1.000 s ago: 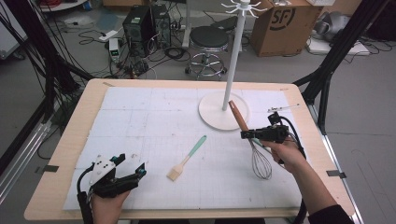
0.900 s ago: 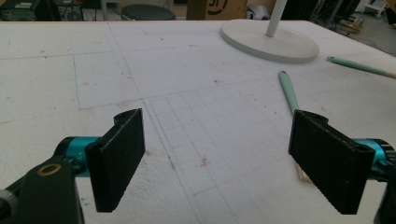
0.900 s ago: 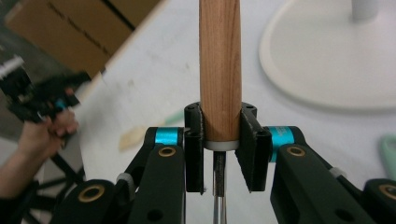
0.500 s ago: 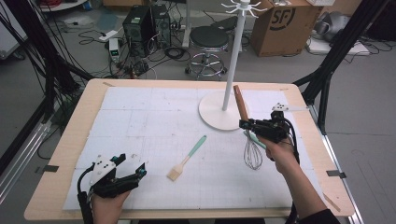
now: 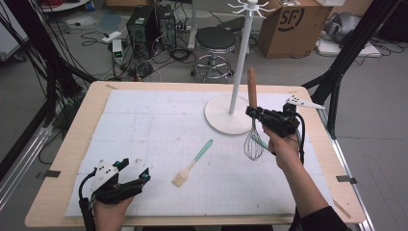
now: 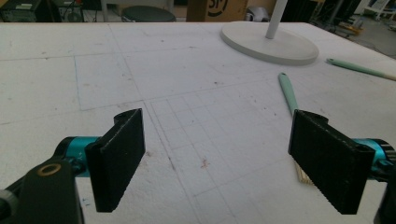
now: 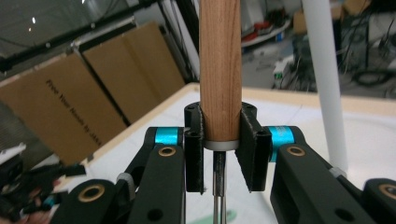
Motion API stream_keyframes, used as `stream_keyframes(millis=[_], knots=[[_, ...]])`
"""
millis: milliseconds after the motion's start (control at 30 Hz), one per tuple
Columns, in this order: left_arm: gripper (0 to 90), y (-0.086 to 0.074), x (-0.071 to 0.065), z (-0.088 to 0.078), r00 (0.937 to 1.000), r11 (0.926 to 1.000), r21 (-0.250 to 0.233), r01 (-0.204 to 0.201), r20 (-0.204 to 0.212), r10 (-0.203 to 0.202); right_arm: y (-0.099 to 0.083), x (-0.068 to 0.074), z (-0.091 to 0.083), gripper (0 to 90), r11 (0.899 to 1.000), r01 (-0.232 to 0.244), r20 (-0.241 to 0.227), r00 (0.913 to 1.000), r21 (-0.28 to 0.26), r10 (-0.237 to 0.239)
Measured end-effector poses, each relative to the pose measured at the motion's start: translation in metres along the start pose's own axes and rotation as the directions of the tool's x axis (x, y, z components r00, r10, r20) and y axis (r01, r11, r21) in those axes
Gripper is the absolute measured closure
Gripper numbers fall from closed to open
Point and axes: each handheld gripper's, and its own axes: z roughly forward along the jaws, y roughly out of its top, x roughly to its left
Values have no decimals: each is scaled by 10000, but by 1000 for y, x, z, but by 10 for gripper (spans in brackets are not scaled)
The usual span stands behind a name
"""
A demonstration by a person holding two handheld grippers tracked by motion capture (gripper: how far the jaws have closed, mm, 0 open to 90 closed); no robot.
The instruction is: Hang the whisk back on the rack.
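Note:
A whisk with a wooden handle [image 5: 251, 86] [image 7: 220, 70] hangs upright in the air, its wire loops [image 5: 253, 142] pointing down. My right gripper [image 5: 255, 115] [image 7: 222, 149] is shut on the bottom end of that handle, just right of the white hook stand's pole [image 5: 239, 72] [image 7: 324, 84]. The stand's round base [image 5: 222, 118] [image 6: 271, 44] rests on the white mat. My left gripper [image 5: 137, 175] [image 6: 217, 161] lies low at the front left, jaws wide open with nothing between them. A teal-handled pastry brush [image 5: 192, 163] [image 6: 287, 91] lies mid-table.
A second teal-handled utensil [image 5: 262, 143] [image 6: 359, 69] lies on the mat under the whisk. Hooks [image 5: 248, 7] ring the top of the stand. Beyond the table's far edge are a stool [image 5: 216, 41], a cardboard box [image 5: 288, 21] and cables on the floor.
My right gripper has risen with the whisk, lifting it clear of the mat and closer to the stand's pole; the handle now stands more upright. The left gripper has stayed put.

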Motion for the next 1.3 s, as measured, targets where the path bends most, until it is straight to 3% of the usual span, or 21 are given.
stream_keyframes(millis=[633,1300], knots=[[193,0,2,0,10000,10000,-21,37,23,-37,30,15,19,746,9912,-12,-319,9995,-1326,-30],[192,-1,5,-1,9998,9998,-55,211,4,-211,74,29,55,745,9802,-100,-1142,9934,-1979,-130]])
